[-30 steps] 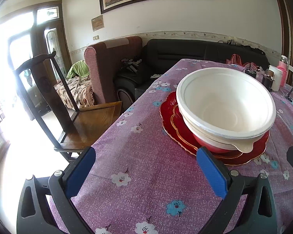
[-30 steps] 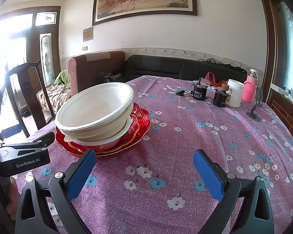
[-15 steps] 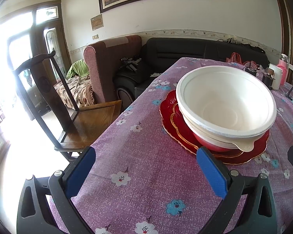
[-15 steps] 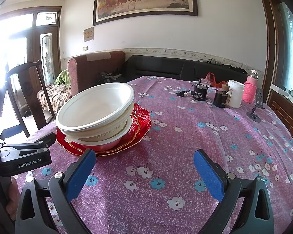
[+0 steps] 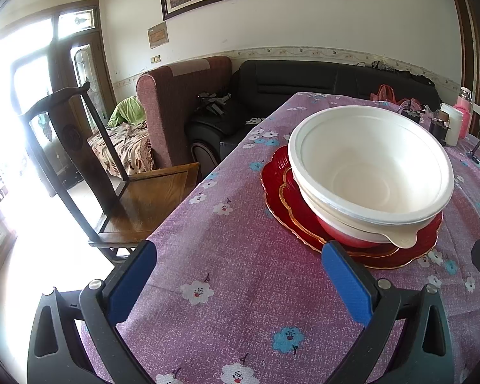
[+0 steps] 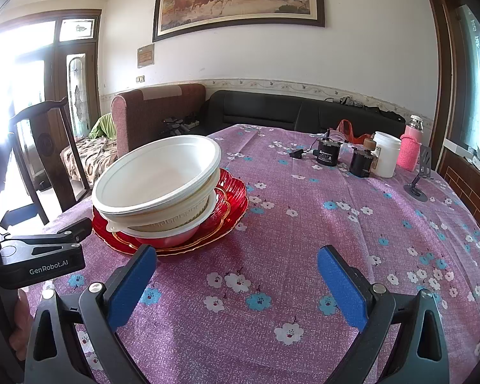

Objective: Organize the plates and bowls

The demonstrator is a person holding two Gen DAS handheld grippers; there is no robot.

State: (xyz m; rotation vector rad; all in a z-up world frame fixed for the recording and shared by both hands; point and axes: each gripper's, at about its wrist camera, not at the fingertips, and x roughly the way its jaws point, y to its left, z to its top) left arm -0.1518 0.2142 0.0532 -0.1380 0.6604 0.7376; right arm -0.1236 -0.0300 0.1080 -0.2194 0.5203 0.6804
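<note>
Two sets of tongs, left tongs and right tongs, hover spread wide over the counter, pinching nothing. One stack near the counter's left edge: white bowl on top, nested in a second pale bowl, a red bowl beneath, all on red plates. Left tongs' body just beside the stack. Jars and a pink bottle well apart at the far side.
</note>
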